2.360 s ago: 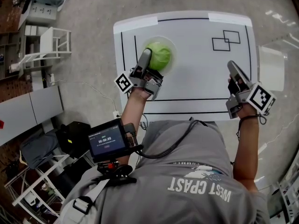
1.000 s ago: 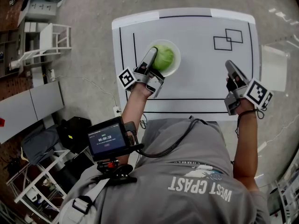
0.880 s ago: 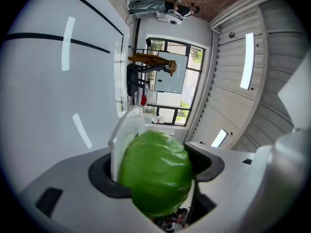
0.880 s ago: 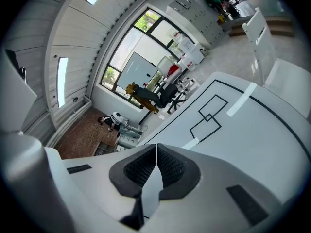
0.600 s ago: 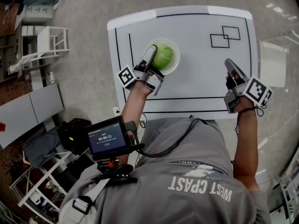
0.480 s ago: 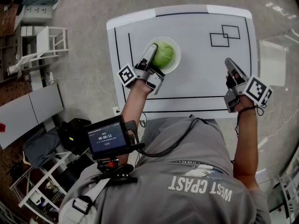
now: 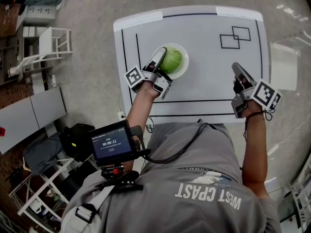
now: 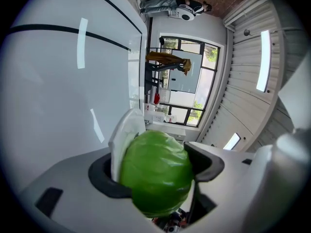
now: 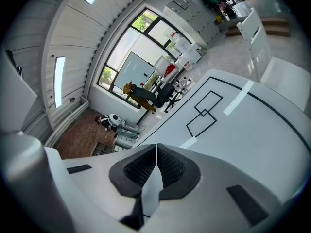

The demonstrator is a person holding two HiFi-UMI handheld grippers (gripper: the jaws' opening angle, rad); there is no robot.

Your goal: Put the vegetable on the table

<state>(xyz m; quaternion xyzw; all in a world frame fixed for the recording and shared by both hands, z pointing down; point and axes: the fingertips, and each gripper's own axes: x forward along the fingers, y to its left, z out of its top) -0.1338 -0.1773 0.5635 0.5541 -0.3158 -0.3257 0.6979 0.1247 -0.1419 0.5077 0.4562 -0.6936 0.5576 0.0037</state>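
A round green cabbage (image 7: 172,59) is held between the jaws of my left gripper (image 7: 164,57), which is shut on it. It sits over a white plate (image 7: 183,71) on the left half of the white table (image 7: 209,86); whether it touches the plate I cannot tell. In the left gripper view the cabbage (image 8: 155,171) fills the gap between the dark pads (image 8: 103,176), and the plate rim (image 8: 124,135) shows just behind it. My right gripper (image 7: 236,69) hovers over the table's right front part. It is shut and empty, its pads (image 9: 138,171) pressed together.
Black tape lines frame the tabletop, and two overlapping black squares (image 7: 235,37) are marked at the far right. A white rack (image 7: 48,47) stands on the floor to the left. A white panel (image 7: 282,71) lies beside the table's right edge.
My left gripper has sunk with the cabbage, closer to the plate. The right gripper has stayed where it was, still shut.
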